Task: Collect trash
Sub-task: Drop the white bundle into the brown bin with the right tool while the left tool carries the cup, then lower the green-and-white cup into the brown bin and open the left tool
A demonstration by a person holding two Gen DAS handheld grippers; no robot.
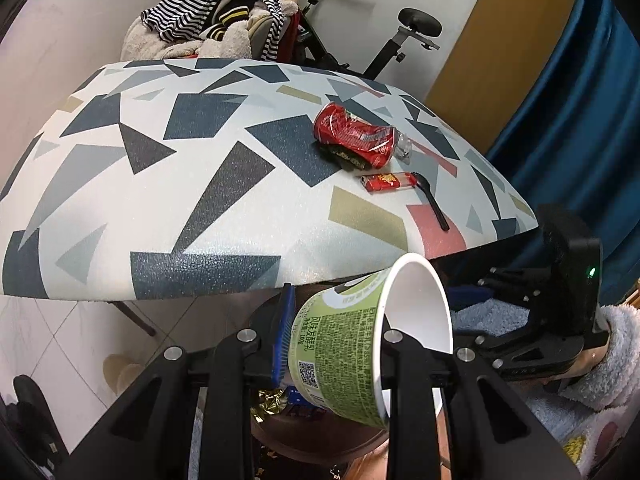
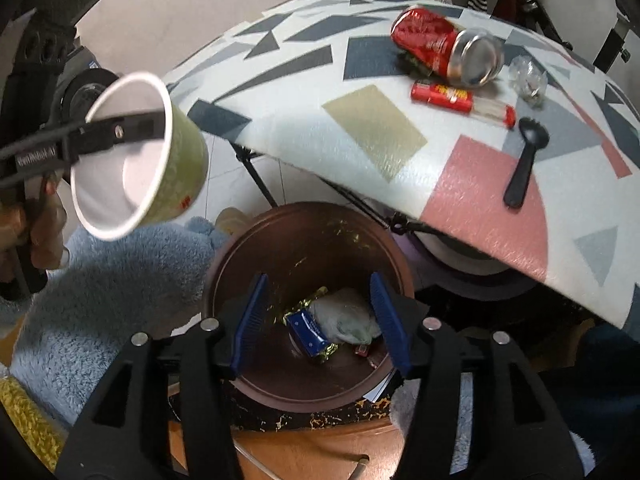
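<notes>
My left gripper is shut on a green paper cup, tilted on its side with its white mouth to the right, held below the table edge over the brown bin. In the right wrist view the cup hangs upper left of the brown bin. My right gripper is open and empty just above the bin, which holds a blue wrapper and white paper. A crushed red can, a red lighter and a black spoon lie on the patterned table.
A clear crumpled plastic piece lies beside the can. A chair piled with clothes and an exercise bike stand behind the table. Blue curtain at right. Fluffy blue fabric lies beside the bin.
</notes>
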